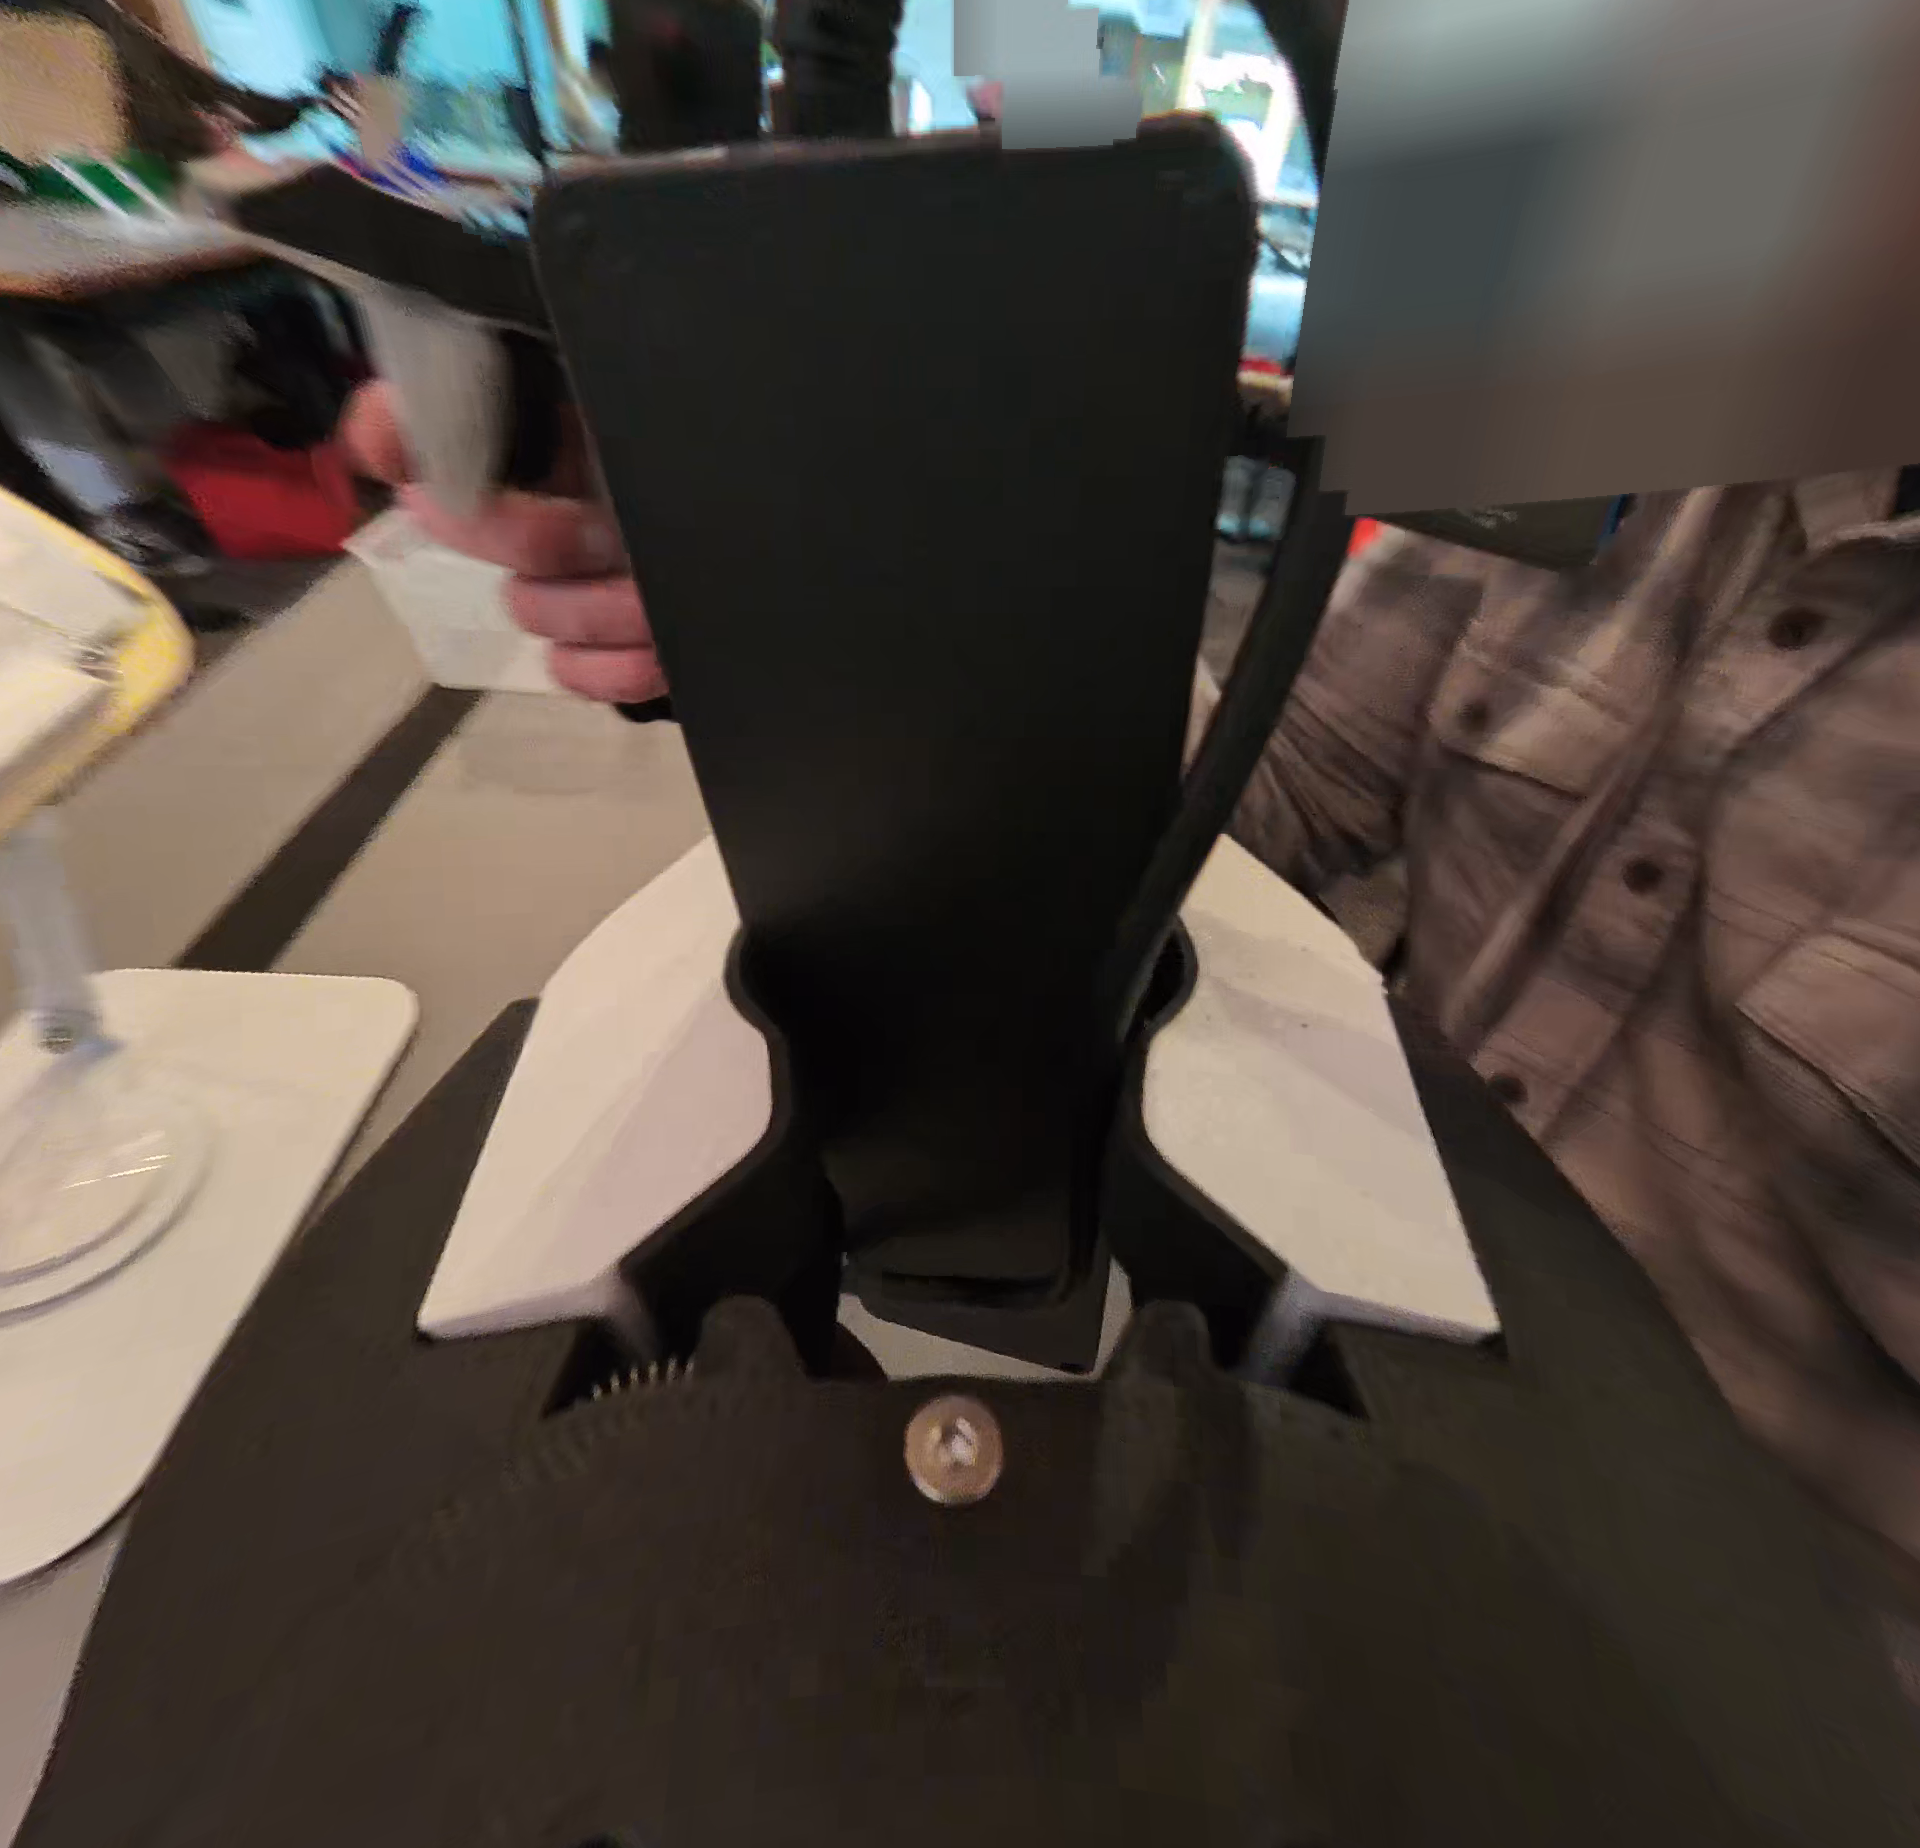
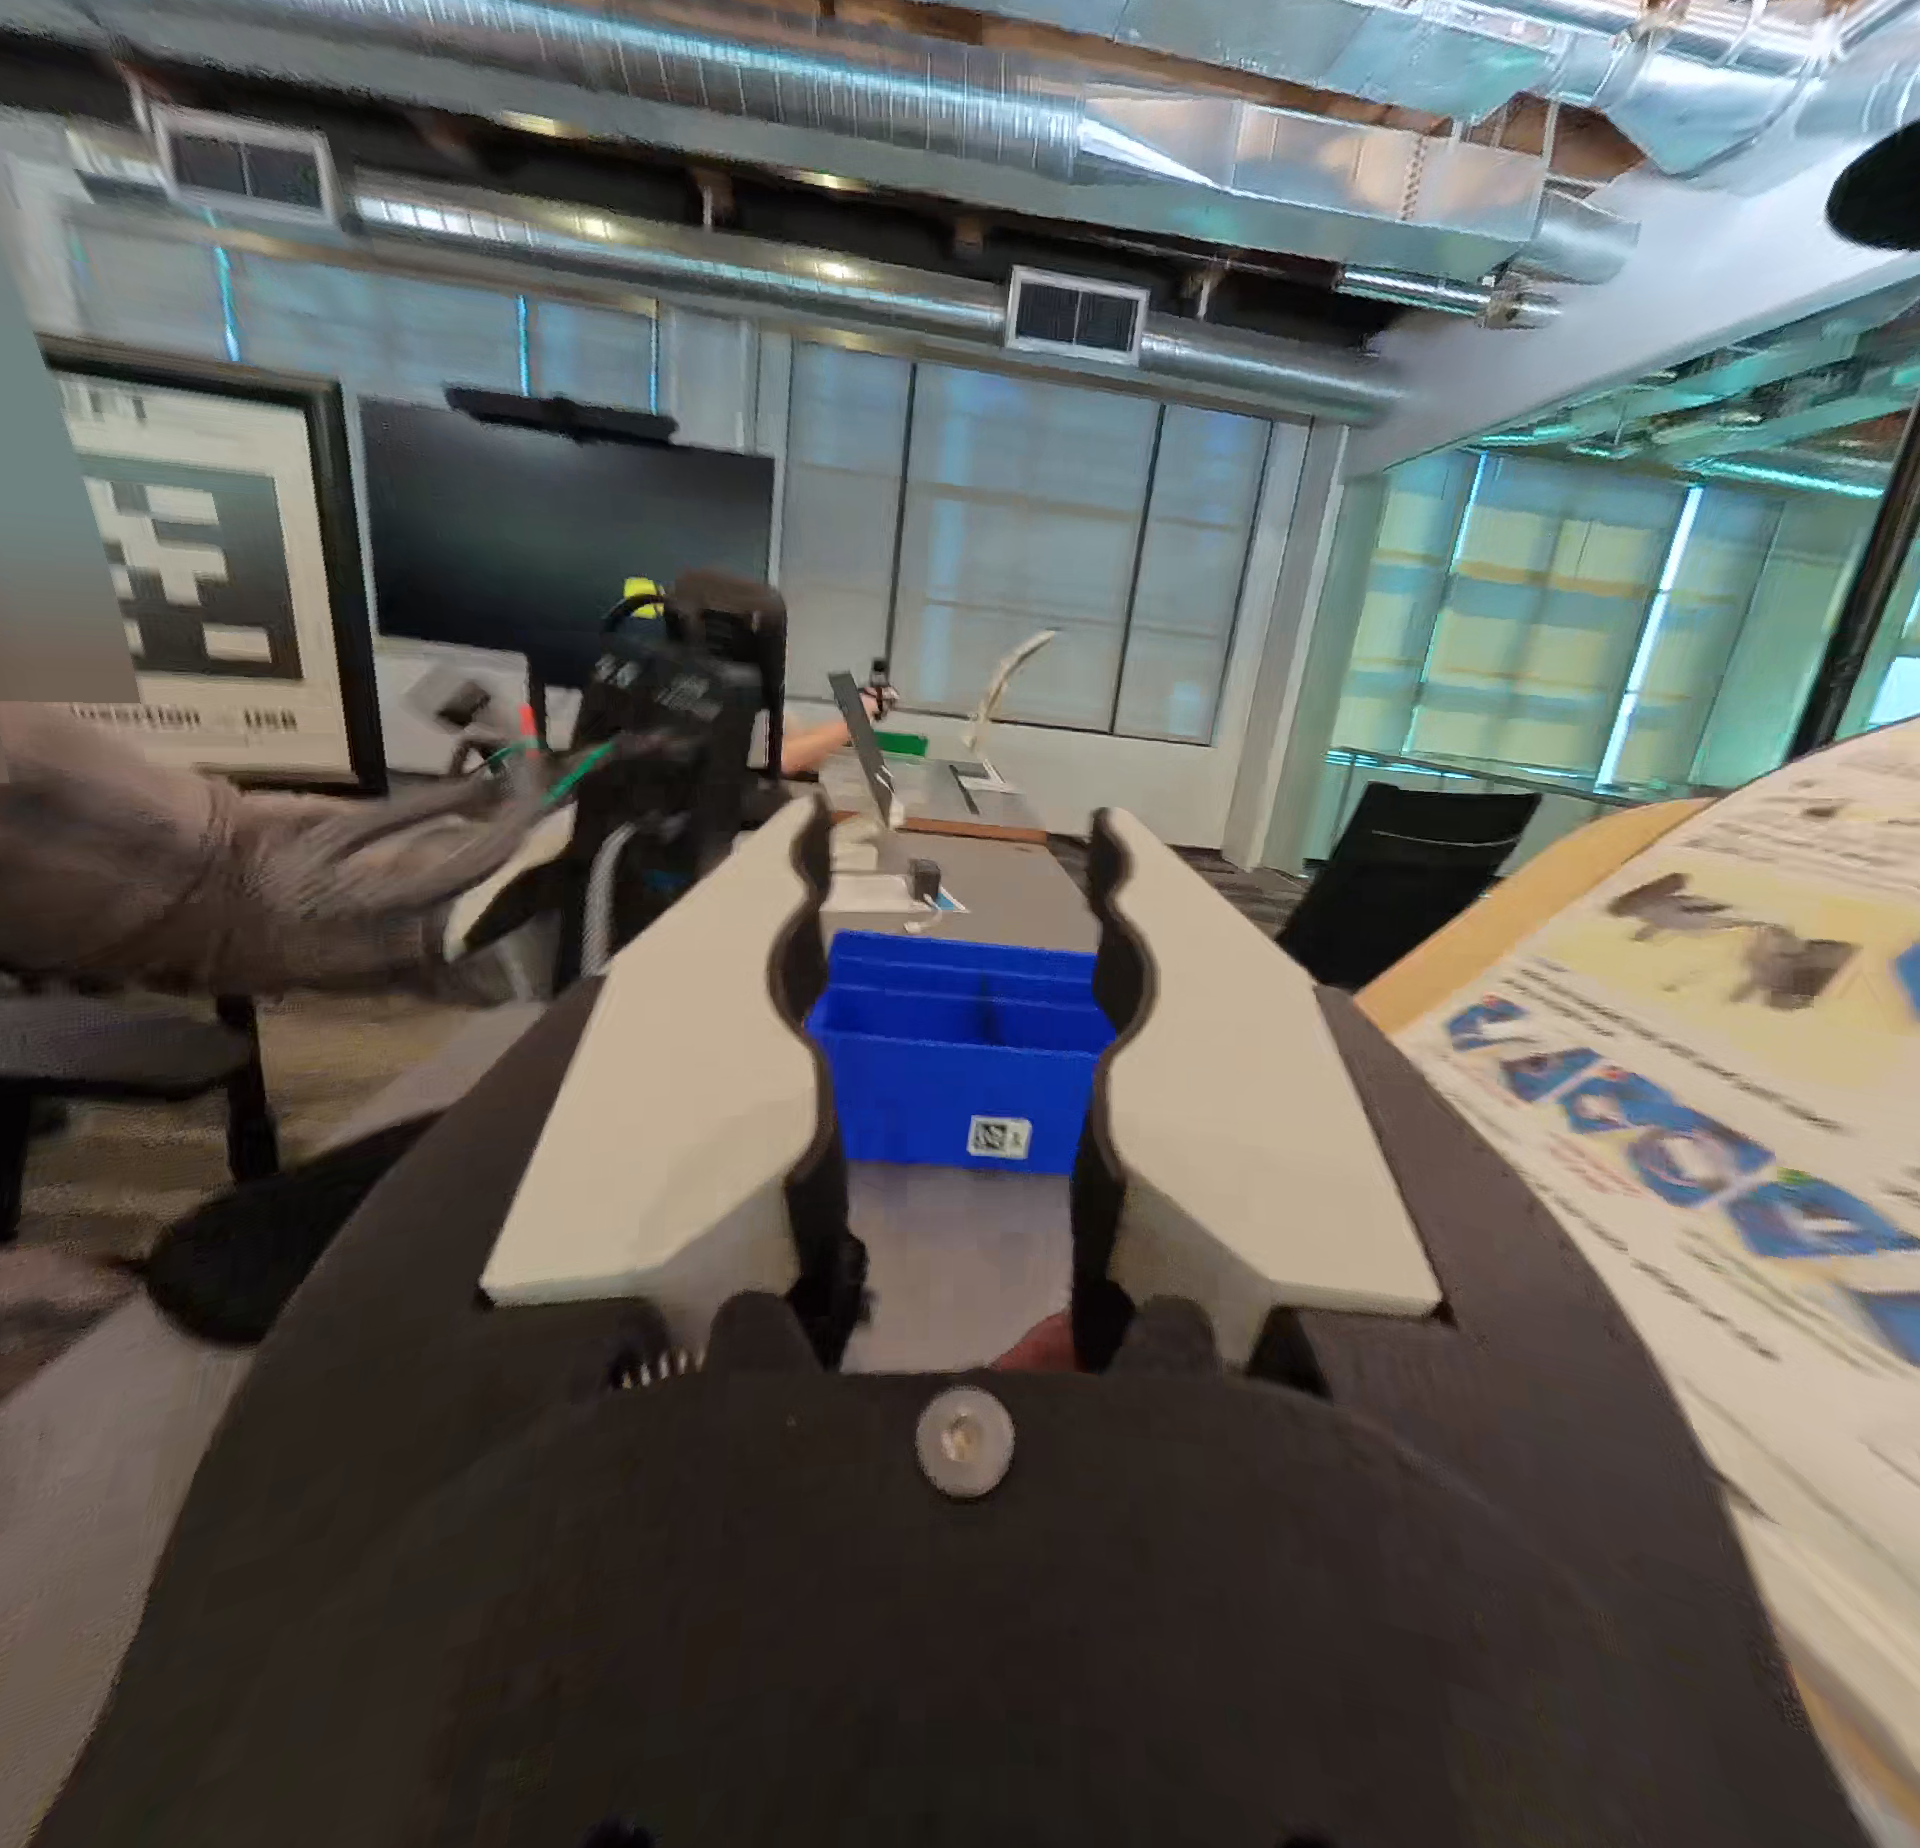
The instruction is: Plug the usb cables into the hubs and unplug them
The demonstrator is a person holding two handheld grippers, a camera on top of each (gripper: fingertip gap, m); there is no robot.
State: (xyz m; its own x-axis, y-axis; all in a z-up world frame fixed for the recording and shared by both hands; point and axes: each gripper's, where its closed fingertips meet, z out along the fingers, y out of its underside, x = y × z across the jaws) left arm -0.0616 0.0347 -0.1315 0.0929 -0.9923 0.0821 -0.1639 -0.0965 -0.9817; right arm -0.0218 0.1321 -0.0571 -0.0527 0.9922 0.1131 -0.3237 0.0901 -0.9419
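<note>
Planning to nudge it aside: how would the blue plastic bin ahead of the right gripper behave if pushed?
The blue plastic bin looks empty and thin-walled, so probably light. Its boxy shape suggests sliding rather than rolling. A high push might tip it.

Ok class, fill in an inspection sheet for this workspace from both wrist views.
Surface: grey table; white mat.
Job's things: no hub or usb plug seen.
Clutter: blue bin, glass, printed sheet.
Grippers: right gripper open, empty; left gripper straddles a black panel, grip unclear.
Cables: black cable beside the panel.
Surroundings: ducts, windows, dark screen, person's shirt.
</note>
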